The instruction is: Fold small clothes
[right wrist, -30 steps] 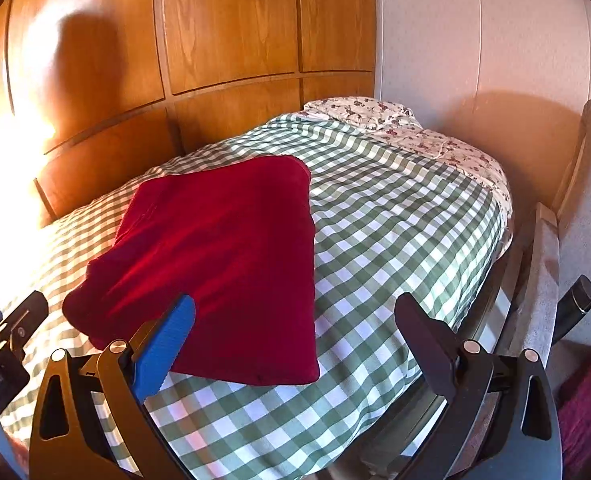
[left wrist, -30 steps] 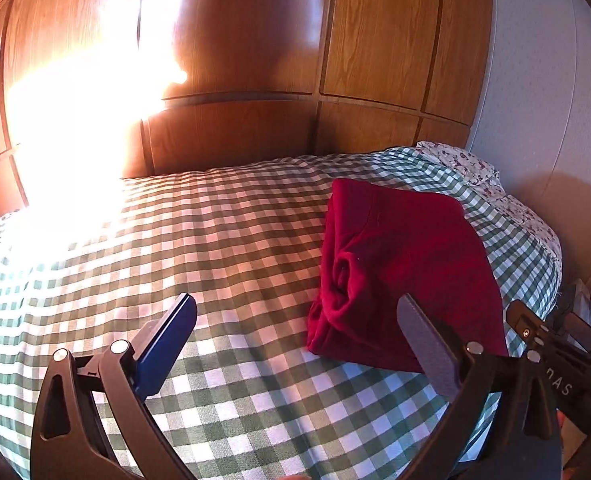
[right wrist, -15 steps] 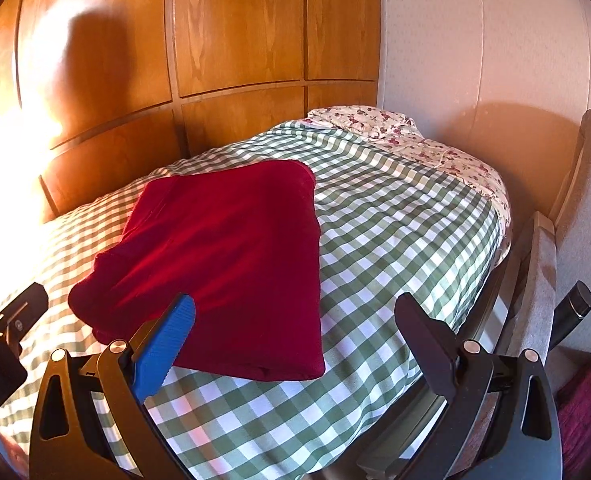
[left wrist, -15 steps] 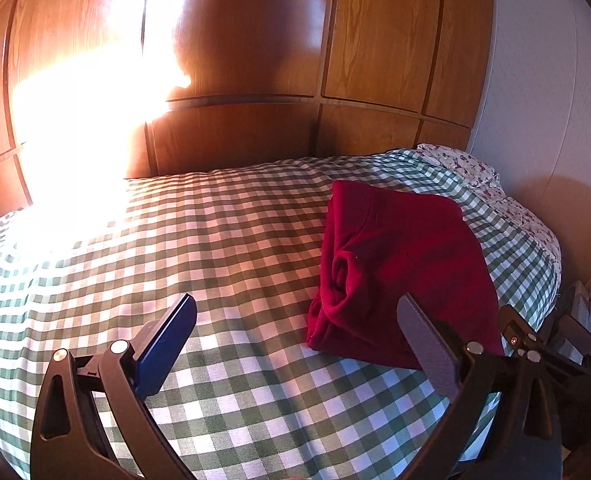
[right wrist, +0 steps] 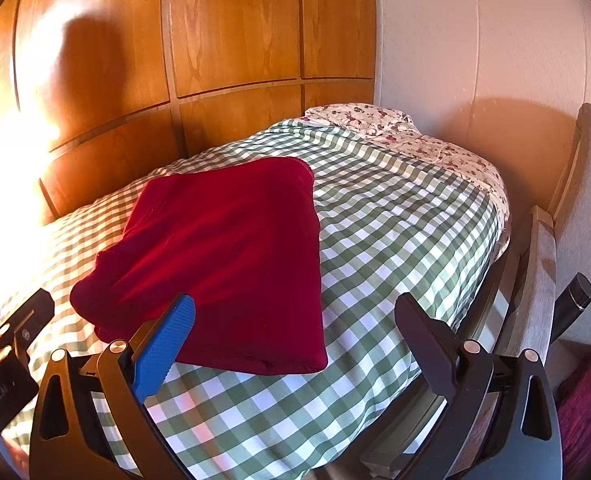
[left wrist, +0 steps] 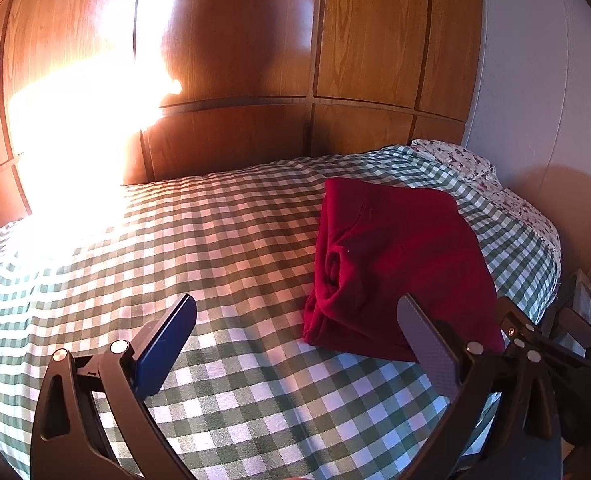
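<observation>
A folded dark red garment (left wrist: 395, 264) lies flat on the green and white checked bed cover (left wrist: 175, 264), towards the right side of the bed. It also shows in the right wrist view (right wrist: 223, 256). My left gripper (left wrist: 295, 332) is open and empty, held above the cover to the garment's near left. My right gripper (right wrist: 295, 332) is open and empty, held above the garment's near right corner without touching it. The right gripper's body (left wrist: 543, 356) shows at the right edge of the left wrist view.
A wooden panelled headboard (left wrist: 231, 80) runs behind the bed, with strong sun glare on its left. A floral pillow (right wrist: 375, 124) lies at the far right corner. A grey upholstered chair (right wrist: 575, 220) stands beside the bed's right edge.
Both grippers have pulled back and up a little from the garment, which looks slightly smaller and farther away. The garment itself has not moved.
</observation>
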Motion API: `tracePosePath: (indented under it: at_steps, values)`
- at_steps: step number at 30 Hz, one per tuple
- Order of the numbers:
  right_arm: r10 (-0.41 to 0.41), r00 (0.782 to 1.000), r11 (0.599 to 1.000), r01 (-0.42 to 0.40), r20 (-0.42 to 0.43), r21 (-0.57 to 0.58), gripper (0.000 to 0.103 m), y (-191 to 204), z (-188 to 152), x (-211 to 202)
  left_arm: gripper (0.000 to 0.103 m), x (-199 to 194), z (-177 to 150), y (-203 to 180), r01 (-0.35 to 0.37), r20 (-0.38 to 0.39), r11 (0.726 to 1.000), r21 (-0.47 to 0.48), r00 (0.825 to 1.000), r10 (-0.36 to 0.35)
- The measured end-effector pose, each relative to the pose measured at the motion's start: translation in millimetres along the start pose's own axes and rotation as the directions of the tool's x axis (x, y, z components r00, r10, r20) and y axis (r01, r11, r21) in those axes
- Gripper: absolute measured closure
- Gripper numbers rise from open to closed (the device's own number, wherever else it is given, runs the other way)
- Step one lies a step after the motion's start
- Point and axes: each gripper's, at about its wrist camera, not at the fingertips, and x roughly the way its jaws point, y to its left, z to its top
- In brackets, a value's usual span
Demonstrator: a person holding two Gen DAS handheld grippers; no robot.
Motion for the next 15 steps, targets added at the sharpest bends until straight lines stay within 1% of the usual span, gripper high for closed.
tracePosePath:
  at_steps: [8, 15]
  values:
    - [-0.001, 1.0, 1.0, 0.0, 0.026, 0.017, 0.004, -4.5, 3.6, -3.2, 0.003, -3.5, 0.7, -1.4, 0.007, 0.002, 1.0, -0.003, 1.0, -0.007]
    - [0.002, 1.0, 1.0, -0.003, 0.024, 0.016, 0.004, -4.3, 3.4, -2.7, 0.003, -6.2, 0.4, -1.1, -0.004, 0.007, 1.0, -0.003, 1.0, 0.004]
